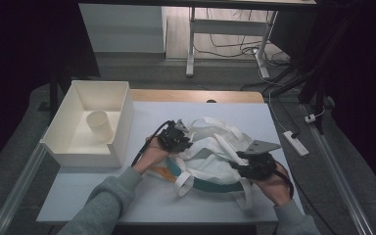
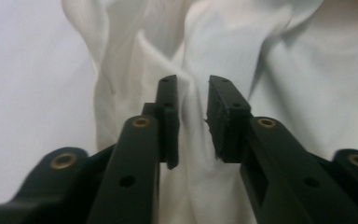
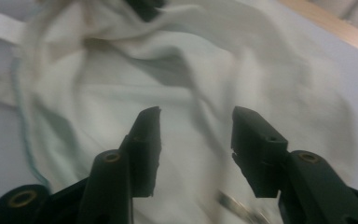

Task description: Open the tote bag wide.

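— Where is the cloth bag (image 1: 210,152) right now?

— It lies crumpled in the middle of the desk (image 1: 78,191), white fabric with teal trim and loose straps spilling toward six o'clock. My two hands sit on either side of it: the left tool (image 1: 178,138) at its nine o'clock edge, the right tool (image 1: 254,164) at about four o'clock.

— Are you gripping it?

— Not with the right one. In the right gripper view my right tool (image 3: 196,140) has its jaws standing well apart above the fabric, nothing pressed between the pads. In the left gripper view the left tool (image 2: 193,116) has a narrow gap, and a raised fold of the bag (image 2: 193,56) runs up between the jaws; I see daylight beside the pads, so I read it as open around the fold, not pinching it.

— Why hold them like that, on opposite sides?

— I judge it is to spread or straighten the bag: one tool at each side lets me pull the cloth flat. The left is lined up on a ridge because a fold is easier to pinch than flat cloth.

— And the white bin (image 1: 122,122)?

— At ten o'clock on the desk, apart from the bag, with a paper cup (image 1: 99,125) standing inside. I am not touching it.
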Demonstrator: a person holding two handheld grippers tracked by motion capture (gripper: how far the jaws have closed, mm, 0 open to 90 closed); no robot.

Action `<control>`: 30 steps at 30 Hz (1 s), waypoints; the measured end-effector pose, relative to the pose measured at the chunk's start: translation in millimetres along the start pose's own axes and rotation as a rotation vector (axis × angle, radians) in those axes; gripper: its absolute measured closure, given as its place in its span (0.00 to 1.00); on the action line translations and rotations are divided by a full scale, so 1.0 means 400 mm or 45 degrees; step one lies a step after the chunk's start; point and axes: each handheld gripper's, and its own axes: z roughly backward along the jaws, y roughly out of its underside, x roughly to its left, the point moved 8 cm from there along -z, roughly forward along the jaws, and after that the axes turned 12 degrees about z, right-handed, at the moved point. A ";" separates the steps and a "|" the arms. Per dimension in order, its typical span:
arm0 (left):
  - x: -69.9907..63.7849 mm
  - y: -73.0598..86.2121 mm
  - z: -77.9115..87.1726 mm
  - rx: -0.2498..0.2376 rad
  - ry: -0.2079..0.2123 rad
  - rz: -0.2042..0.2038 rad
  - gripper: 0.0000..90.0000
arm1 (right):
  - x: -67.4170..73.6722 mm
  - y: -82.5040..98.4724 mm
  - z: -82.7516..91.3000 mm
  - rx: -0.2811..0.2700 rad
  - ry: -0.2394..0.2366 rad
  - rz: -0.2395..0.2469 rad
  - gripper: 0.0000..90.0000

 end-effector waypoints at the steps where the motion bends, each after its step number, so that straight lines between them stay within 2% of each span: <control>1: -0.007 -0.007 0.007 -0.015 0.005 -0.008 0.75 | 0.013 -0.012 -0.018 0.003 -0.047 0.039 0.53; 4: -0.024 -0.026 0.017 -0.033 0.017 -0.029 0.69 | 0.033 -0.037 -0.074 0.037 -0.147 0.103 0.51; 6: -0.029 -0.030 0.013 -0.024 0.017 -0.039 0.67 | 0.034 -0.043 -0.113 0.065 -0.189 0.121 0.50; 10: -0.023 -0.026 -0.004 0.006 0.023 -0.015 0.64 | 0.035 -0.048 -0.179 0.121 -0.254 0.189 0.50; 12: -0.020 -0.024 -0.007 0.015 0.027 -0.007 0.63 | 0.036 -0.049 -0.204 0.148 -0.267 0.252 0.49; 15: -0.016 -0.024 -0.005 0.013 0.030 -0.008 0.62 | 0.042 -0.045 -0.236 0.158 -0.348 0.287 0.48; 18: -0.017 -0.023 -0.003 0.015 0.034 -0.003 0.62 | 0.048 -0.032 -0.258 0.180 -0.402 0.322 0.43; 22: -0.012 -0.023 -0.002 0.017 0.042 0.005 0.62 | 0.043 -0.026 -0.265 0.191 -0.390 0.373 0.40; 26: -0.012 -0.020 -0.004 0.021 0.051 0.021 0.62 | 0.034 -0.014 -0.279 0.203 -0.401 0.390 0.39; 30: -0.013 -0.020 -0.004 0.023 0.053 0.019 0.62 | 0.027 -0.001 -0.288 0.236 -0.395 0.407 0.51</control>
